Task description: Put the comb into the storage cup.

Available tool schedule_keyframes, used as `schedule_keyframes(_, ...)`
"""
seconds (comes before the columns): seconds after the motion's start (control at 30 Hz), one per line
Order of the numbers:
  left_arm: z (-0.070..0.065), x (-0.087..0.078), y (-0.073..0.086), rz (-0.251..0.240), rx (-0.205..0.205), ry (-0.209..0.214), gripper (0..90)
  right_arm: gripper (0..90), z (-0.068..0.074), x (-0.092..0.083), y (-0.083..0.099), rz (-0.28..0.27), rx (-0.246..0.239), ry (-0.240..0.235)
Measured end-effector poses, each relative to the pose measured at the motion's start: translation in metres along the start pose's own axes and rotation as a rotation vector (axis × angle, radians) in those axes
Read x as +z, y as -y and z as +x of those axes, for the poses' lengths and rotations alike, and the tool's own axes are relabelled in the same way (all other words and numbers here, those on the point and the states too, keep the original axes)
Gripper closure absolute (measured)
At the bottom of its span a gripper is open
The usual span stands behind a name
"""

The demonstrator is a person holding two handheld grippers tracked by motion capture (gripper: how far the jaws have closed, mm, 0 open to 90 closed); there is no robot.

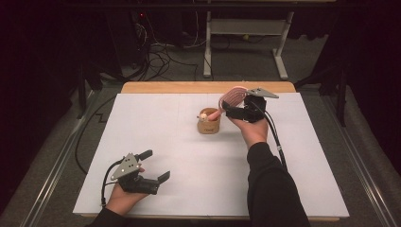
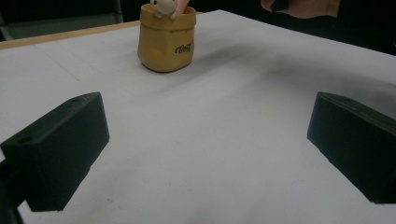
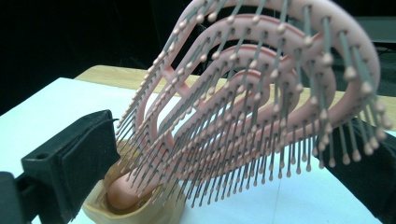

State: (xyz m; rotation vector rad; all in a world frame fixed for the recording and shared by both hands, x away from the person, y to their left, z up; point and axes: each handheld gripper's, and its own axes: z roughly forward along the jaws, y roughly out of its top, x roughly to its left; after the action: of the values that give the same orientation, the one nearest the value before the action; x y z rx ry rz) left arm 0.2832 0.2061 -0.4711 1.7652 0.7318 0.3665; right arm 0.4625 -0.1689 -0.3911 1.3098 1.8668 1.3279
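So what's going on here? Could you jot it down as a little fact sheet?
Surface: white table top
Container: small tan bag-shaped pot, upright, mid-table
Item in hand: pink hairbrush, handle end down in the pot, head tilted up
Right gripper: jaws on either side of the brush head
Left gripper: open, holding nothing, resting low at the near left
Likely action: putting the brush into the pot, or taking it out

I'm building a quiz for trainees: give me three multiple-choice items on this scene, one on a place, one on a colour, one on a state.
1. Where does the hairbrush handle end?
A. in the tan pouch
B. flat on the table
C. in the left tool
2. What colour is the hairbrush?
A. blue
B. pink
C. green
3. How is the left tool?
A. shut on a cup
B. open, holding nothing
C. shut on the brush

A: the handle dips into the pouch mouth.
B: the frame and bristle tips are pink.
B: its jaws stand wide apart over bare table.
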Motion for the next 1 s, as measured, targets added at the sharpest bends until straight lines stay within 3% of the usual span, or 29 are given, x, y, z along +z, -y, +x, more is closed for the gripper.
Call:
schedule_keyframes(0.4,0.003,-0.001,0.0,0.002,-0.018,-0.001,0.0,0.2,-0.002,-0.017,0.016,0.004,-0.022,-0.002)
schedule_keyframes(0.7,0.008,-0.001,0.0,0.001,-0.044,-0.008,0.0,0.2,-0.006,-0.043,0.055,0.018,-0.06,-0.005)
schedule_keyframes(1.0,0.012,-0.004,-0.001,-0.002,-0.046,-0.047,0.0,0.2,-0.005,-0.087,0.102,-0.001,-0.103,-0.039)
